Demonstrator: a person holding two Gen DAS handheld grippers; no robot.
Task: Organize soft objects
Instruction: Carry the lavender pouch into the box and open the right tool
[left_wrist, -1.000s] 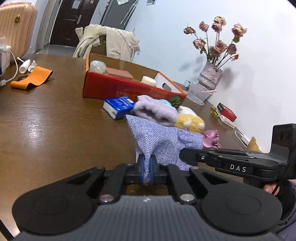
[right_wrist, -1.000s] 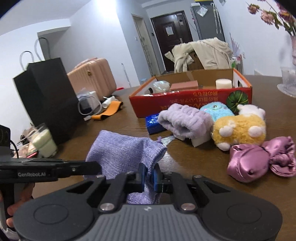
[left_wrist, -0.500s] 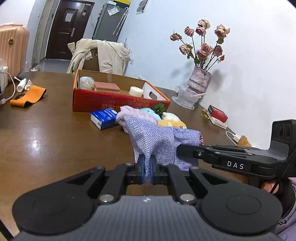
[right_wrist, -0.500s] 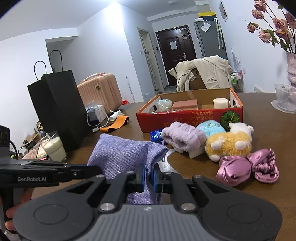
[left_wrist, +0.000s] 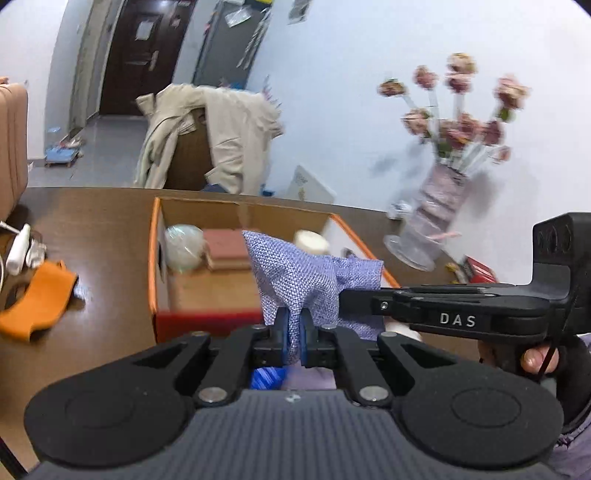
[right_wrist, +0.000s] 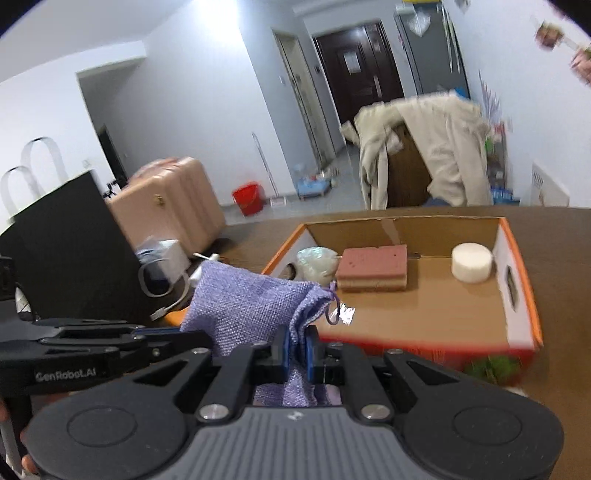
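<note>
Now lifted clear of the table, the lavender drawstring pouch (left_wrist: 310, 280) hangs stretched between two hand-held tools above the near wall of the orange cardboard box (right_wrist: 517, 258). A second ago the pouch sat low over the tabletop, with plush toys and a headband beyond it at 12 o'clock; those have dropped out of both views, and the box interior fills the frame instead. That shift suggests the pouch is being carried toward the box for stowing, with the release not yet made.

The left gripper (left_wrist: 294, 332) is closed tight on one gathered corner of the fabric, and the right gripper (right_wrist: 297, 350) is pinched equally hard on the cord end, no gap showing between either pair of pads.

Counted inside the box: one wrapped pale ball (right_wrist: 316, 264) at 10 o'clock, one pink sponge block (right_wrist: 373, 267) at 12 o'clock, one white cylinder (right_wrist: 472, 263) at 2 o'clock. Outside it: one pouch, one vase of dried roses (left_wrist: 439, 218), one orange strap (left_wrist: 37, 299).
</note>
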